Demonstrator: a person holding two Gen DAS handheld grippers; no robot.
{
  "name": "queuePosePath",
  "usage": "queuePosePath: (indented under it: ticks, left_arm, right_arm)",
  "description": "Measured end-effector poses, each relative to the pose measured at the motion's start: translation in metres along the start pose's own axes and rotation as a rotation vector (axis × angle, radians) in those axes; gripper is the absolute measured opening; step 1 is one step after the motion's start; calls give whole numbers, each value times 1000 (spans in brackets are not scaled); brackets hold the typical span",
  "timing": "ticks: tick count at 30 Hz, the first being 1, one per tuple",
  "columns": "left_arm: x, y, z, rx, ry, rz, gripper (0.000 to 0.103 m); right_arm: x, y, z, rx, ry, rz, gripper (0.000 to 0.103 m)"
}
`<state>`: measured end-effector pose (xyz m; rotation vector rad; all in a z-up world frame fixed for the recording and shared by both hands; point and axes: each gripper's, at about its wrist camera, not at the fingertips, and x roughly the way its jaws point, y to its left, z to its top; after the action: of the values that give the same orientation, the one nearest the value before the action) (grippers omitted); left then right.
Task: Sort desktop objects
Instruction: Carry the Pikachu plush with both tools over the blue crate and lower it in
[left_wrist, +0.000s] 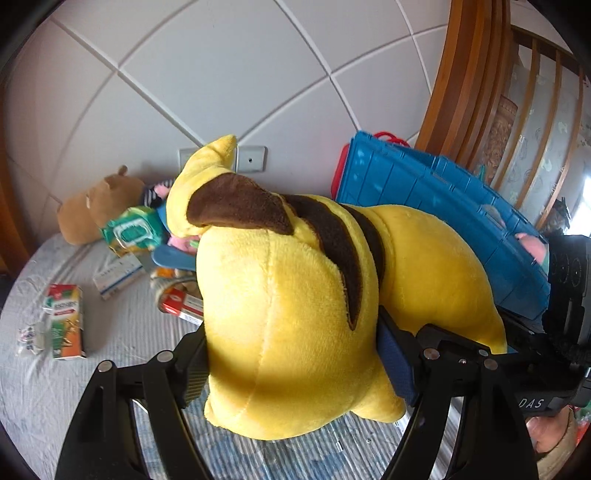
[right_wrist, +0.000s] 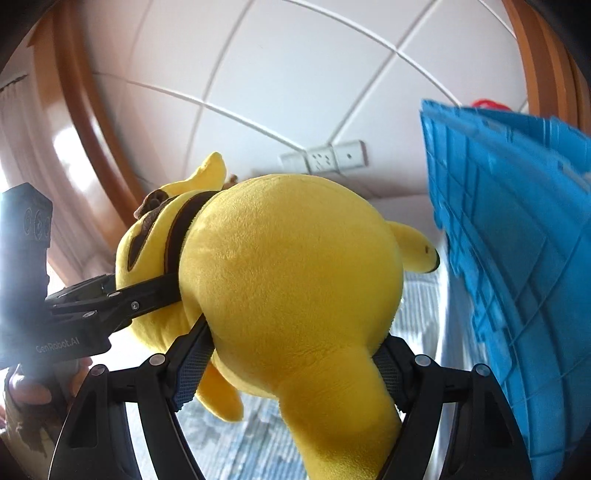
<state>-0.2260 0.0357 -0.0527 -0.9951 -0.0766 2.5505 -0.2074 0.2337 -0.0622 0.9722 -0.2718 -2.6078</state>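
Note:
A large yellow plush toy (left_wrist: 280, 314) with brown stripes fills both views and hangs above the cloth-covered table (left_wrist: 122, 325). My left gripper (left_wrist: 291, 362) is shut on its body, one pad on each side. My right gripper (right_wrist: 291, 365) is shut on the plush toy (right_wrist: 291, 266) lower down, near its thick leg or tail. The left gripper's fingers (right_wrist: 147, 295) show in the right wrist view, pressing the toy's left side. A blue plastic crate (left_wrist: 443, 210) stands just right of the toy, close in the right wrist view (right_wrist: 517, 258).
On the table's left lie a brown plush animal (left_wrist: 99, 203), a green wipes pack (left_wrist: 133, 229), a white box (left_wrist: 116, 277), a green-orange carton (left_wrist: 64, 321), a red-white box (left_wrist: 181, 306) and a small wrapped item (left_wrist: 27, 338). A padded wall (left_wrist: 221, 74) is behind.

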Motion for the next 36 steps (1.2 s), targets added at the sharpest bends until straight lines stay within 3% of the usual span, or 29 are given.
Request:
queuePosePath:
  ticks: [10, 16, 25, 31, 36]
  left_arm:
    - [-58, -3, 11, 19, -49, -16, 79]
    - [-73, -49, 44, 74, -77, -78, 80]
    - [-54, -178, 114, 140, -148, -191, 80]
    - [-5, -265, 151, 144, -133, -237, 81]
    - [43, -320, 164, 151, -83, -258, 82]
  right_arm:
    - [-51, 21, 14, -17, -73, -17, 78]
    - [-92, 17, 30, -18, -132, -65, 78]
    - [-182, -77, 75, -33, -239, -174, 78]
    - [-226, -163, 102, -38, -242, -225, 78]
    - [-245, -231, 113, -20, -215, -263, 78]
